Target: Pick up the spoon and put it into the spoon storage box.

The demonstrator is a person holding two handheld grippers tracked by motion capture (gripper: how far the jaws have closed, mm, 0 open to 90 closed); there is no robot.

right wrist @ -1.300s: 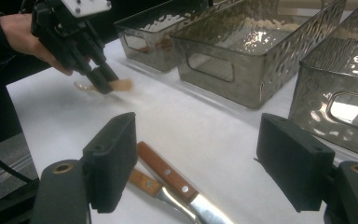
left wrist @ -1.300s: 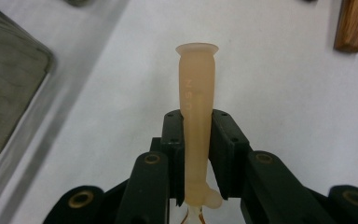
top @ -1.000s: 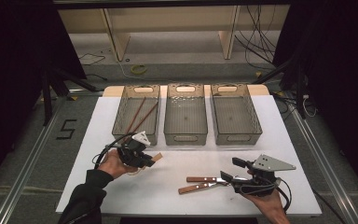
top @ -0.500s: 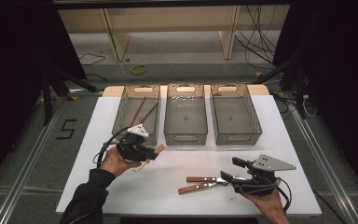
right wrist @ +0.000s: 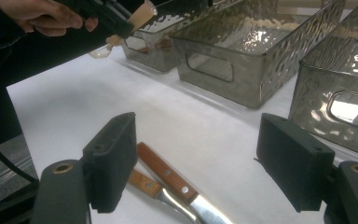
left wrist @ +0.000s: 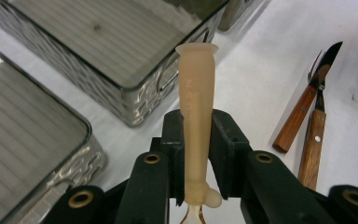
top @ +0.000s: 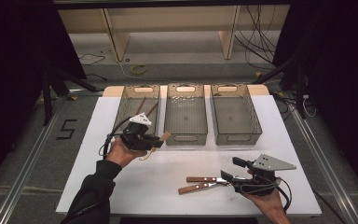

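Observation:
My left gripper (top: 157,141) is shut on a beige plastic spoon (top: 164,137), held off the table just in front of the left bin (top: 121,106). In the left gripper view the spoon's handle (left wrist: 196,102) sticks up between the jaws of that gripper (left wrist: 196,128), its bowl hanging below. My right gripper (top: 230,169) rests low at the front right, open, its jaws (right wrist: 196,163) wide apart with nothing between them. A wooden-handled knife (right wrist: 168,175) and fork (top: 193,188) lie side by side on the white table just left of it.
Three clear smoked bins stand in a row at the back: the left one holds wooden sticks (top: 142,108), while the middle bin (top: 185,138) and right bin (top: 257,119) look bare. The white table mat (top: 135,186) ends near my forearms.
My left gripper has lifted and moved away from me toward the left and middle bins, carrying the spoon. The right gripper, knife and fork have stayed put.

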